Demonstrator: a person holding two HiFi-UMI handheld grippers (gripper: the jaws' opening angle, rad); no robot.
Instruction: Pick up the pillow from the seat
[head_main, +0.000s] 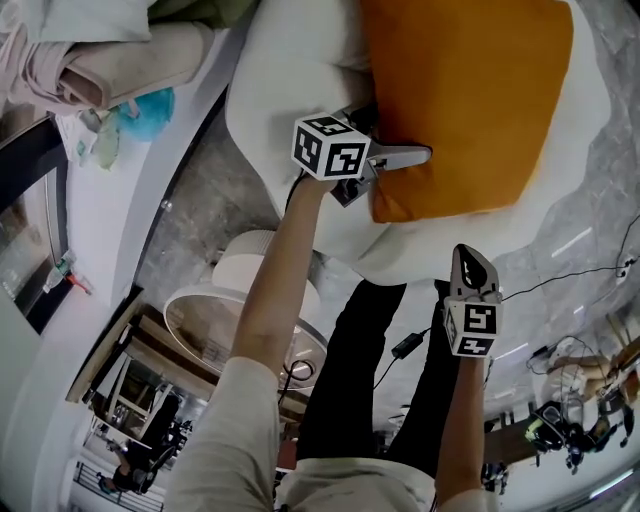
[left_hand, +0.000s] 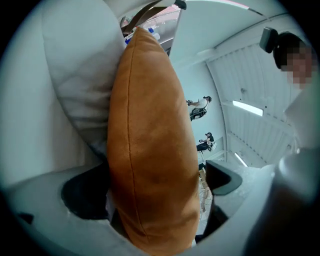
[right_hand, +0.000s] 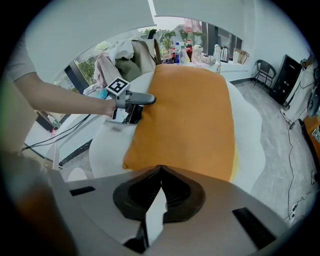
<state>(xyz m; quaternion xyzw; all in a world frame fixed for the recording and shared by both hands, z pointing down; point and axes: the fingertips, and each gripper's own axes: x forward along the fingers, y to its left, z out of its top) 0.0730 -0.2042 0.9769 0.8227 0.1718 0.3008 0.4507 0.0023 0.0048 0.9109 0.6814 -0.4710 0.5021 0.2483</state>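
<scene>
Left tool (head_main: 403, 158) stands wide, its 2 jaws astride the near left corner of the orange pillow (head_main: 465, 100). The pillow's edge fills most of the gap, and 1 pad sits just clear of the fabric. Right tool (head_main: 468, 258) is closed, its tips meeting on nothing. It points steeply down near the pillow's front edge, apart from it. The pillow lies on the white seat (head_main: 285, 95), covering much of it. Grey floor (head_main: 200, 200) runs around the seat.
</scene>
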